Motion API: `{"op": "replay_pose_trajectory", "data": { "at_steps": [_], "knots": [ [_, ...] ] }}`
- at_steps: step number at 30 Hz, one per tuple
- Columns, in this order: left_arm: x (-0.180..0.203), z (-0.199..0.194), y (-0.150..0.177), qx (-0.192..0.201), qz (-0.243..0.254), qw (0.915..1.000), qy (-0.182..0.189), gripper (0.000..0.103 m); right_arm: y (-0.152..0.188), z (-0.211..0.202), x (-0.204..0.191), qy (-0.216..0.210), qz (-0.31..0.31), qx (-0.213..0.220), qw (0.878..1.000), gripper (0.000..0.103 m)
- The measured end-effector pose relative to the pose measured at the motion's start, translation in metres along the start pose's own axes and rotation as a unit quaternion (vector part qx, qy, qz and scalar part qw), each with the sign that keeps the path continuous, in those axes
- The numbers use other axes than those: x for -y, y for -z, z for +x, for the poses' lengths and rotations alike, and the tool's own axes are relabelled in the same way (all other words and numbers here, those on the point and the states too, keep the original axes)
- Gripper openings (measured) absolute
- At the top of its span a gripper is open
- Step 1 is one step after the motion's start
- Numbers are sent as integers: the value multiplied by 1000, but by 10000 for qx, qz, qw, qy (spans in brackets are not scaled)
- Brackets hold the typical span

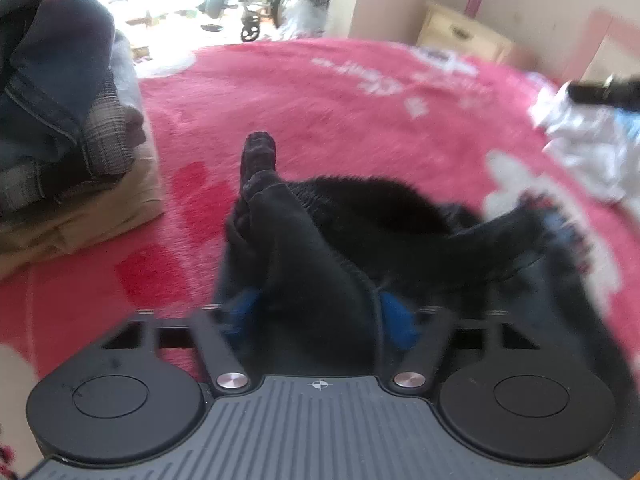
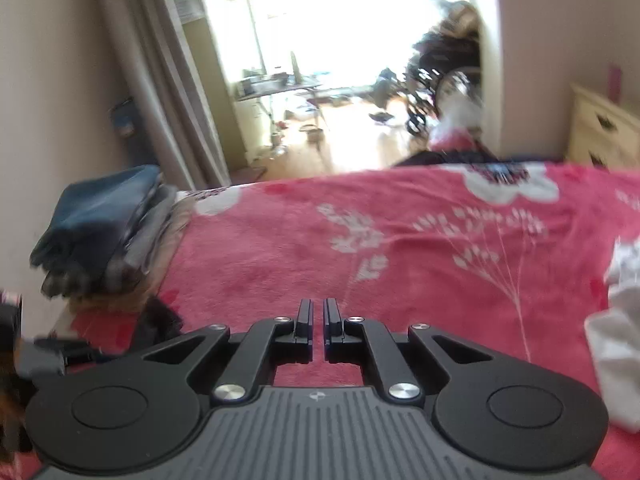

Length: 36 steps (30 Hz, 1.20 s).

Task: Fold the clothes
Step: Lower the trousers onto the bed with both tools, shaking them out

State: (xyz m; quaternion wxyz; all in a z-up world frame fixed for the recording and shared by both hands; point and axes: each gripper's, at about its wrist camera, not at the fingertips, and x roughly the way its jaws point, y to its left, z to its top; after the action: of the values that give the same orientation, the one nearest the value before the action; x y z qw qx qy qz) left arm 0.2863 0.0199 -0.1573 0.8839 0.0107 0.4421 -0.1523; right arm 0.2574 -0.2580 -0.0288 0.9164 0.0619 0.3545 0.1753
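My left gripper [image 1: 320, 316] is shut on a black garment [image 1: 360, 220] that bunches up between its blue pads and hides the fingertips. The garment trails to the right over the red bed cover [image 1: 320, 92], with a dark patterned end at the far right. My right gripper [image 2: 317, 320] is shut and empty, with only a narrow slit between its jaws, a little above the red cover [image 2: 400, 248]. A bit of the black garment [image 2: 160, 320] shows at the lower left of the right wrist view.
A stack of folded clothes [image 1: 60, 120] sits on the bed's left side, jeans on top; it also shows in the right wrist view [image 2: 108, 224]. Crumpled white clothes [image 1: 588, 148] lie at the right [image 2: 616, 340]. A wooden dresser [image 2: 604, 132] stands beyond the bed.
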Motion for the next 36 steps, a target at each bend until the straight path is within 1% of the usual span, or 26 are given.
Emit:
{"op": "replay_pose_trajectory", "data": {
  "at_steps": [1, 3, 5, 7, 8, 10, 11, 13, 14, 15, 16, 17, 19, 20, 22, 24, 25, 27, 28, 29, 30, 31, 32, 33, 34, 36],
  "knots": [
    [-4, -2, 1, 2, -70, 10000, 10, 37, 3, -1, 3, -12, 107, -12, 9999, 6],
    [-22, -11, 2, 38, -411, 9989, 225, 29, 15, -6, 7, -69, 177, -61, 9998, 6],
    [-47, -22, 2, 161, -784, 9960, 402, 28, 29, -8, 11, -70, 178, -180, 9997, 6],
    [-75, -27, 2, 173, -1084, 9934, 346, 29, 45, -13, 12, -33, 192, -344, 9992, 6],
    [-89, -27, 2, 107, -1225, 9919, 303, 30, 52, -14, 13, 6, 199, -402, 9990, 7],
    [-111, -25, 3, -68, -1422, 9898, 44, 34, 63, -17, 15, 123, 206, -476, 9986, 9],
    [-116, -27, 4, -90, -1448, 9894, -16, 35, 68, -18, 16, 165, 251, -505, 9983, 9],
    [-123, -34, 7, -78, -1476, 9890, -23, 41, 73, -17, 23, 204, 422, -544, 9974, 10],
    [-122, -36, 7, -38, -1463, 9892, 47, 44, 74, -15, 27, 156, 546, -561, 9968, 13],
    [-118, -38, 6, 23, -1434, 9895, 158, 56, 75, -12, 32, 64, 699, -576, 9959, 16],
    [-115, -39, 6, 83, -1406, 9897, 269, 67, 75, -9, 36, -28, 853, -590, 9946, 24],
    [-111, -41, 5, 143, -1377, 9897, 379, 70, 76, -6, 41, -120, 1006, -604, 9930, 39],
    [-104, -44, 4, 263, -1318, 9891, 600, 73, 77, 3, 49, -318, 1304, -644, 9889, 51],
    [-101, -41, 2, 259, -1292, 9895, 595, 76, 77, 10, 52, -434, 1442, -681, 9862, 54],
    [-95, -31, -3, 179, -1244, 9910, 456, 77, 78, 27, 56, -600, 1591, -795, 9822, 57],
    [-88, -19, -5, 101, -1219, 9923, 199, 76, 82, 45, 58, -636, 1619, -933, 9803, 62],
    [-87, -12, -6, 40, -1220, 9925, 86, 76, 85, 53, 59, -646, 1673, -1008, 9786, 63],
    [-86, -4, -4, -35, -1228, 9924, 3, 72, 92, 66, 62, -723, 1839, -1144, 9736, 64],
    [-85, -2, -2, -28, -1209, 9927, -38, 68, 95, 69, 61, -809, 1870, -1130, 9725, 63],
    [-82, -2, -1, -6, -1151, 9933, -109, 65, 96, 69, 58, -851, 1850, -1100, 9728, 55],
    [-78, -2, 1, 27, -1040, 9944, -184, 55, 97, 68, 54, -885, 1816, -1087, 9733, 45],
    [-75, -3, 2, 49, -953, 9951, -242, 48, 98, 68, 49, -921, 1773, -1125, 9734, 25],
    [-72, -4, 4, 65, -887, 9956, -295, 44, 99, 68, 44, -958, 1723, -1202, 9730, 17],
    [-71, -5, 5, 82, -876, 9957, -304, 34, 100, 65, 37, -932, 1592, -1209, 9754, 14],
    [-72, -7, 6, 97, -922, 9953, -273, 20, 101, 61, 30, -857, 1398, -1161, 9796, 10],
    [-75, -11, 7, 136, -1038, 9943, -195, 8, 96, 44, 23, -655, 1169, -889, 9870, 8]
  ]
}}
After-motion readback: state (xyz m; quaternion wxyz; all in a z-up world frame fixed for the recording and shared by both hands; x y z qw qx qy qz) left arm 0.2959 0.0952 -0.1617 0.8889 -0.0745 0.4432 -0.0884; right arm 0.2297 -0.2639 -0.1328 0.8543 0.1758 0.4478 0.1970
